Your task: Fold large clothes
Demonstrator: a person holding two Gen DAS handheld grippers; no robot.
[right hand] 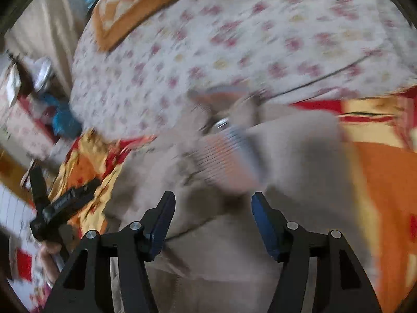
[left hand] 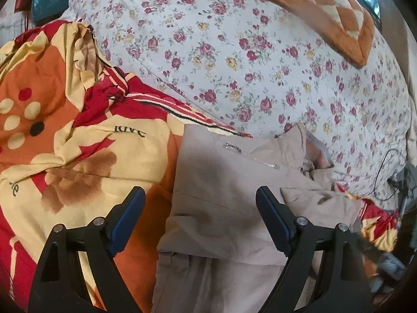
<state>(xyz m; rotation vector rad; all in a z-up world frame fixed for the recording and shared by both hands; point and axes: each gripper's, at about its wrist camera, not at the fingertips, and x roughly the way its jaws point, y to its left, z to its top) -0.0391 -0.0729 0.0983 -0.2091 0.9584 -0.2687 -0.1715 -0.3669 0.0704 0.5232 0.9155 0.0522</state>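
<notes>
Plainly, the beige jacket (left hand: 229,182) lay partly folded on the bed, resting on the red, orange and yellow blanket (left hand: 78,135), with the floral sheet (left hand: 234,52) spreading beyond it and an orange checked cushion (left hand: 312,7) at the far edge.

On the left, the left gripper (left hand: 200,203) hung above the jacket's near panel with its jaws spread wide and nothing between the pads; the blue left pad sat over the blanket, the right one over the beige cloth. A short silver zip (left hand: 250,156) showed on the panel ahead of it.

Further right, the right gripper (right hand: 213,214) hovered over the same jacket (right hand: 299,161), its view blurred. Its jaws stood released, with no fabric pinched. A striped ribbed band (right hand: 229,154), probably a cuff or hem, lay just ahead of its tips. At the left edge of that view a hand (right hand: 49,255) held the other black tool.

To do the next fold well, each gripper would likely need to take a firm bite of one edge, pinching all layers together, then lift evenly so the panel went over flat. A shallow grasp on the ribbing risked slipping and leaving the fold crooked.
</notes>
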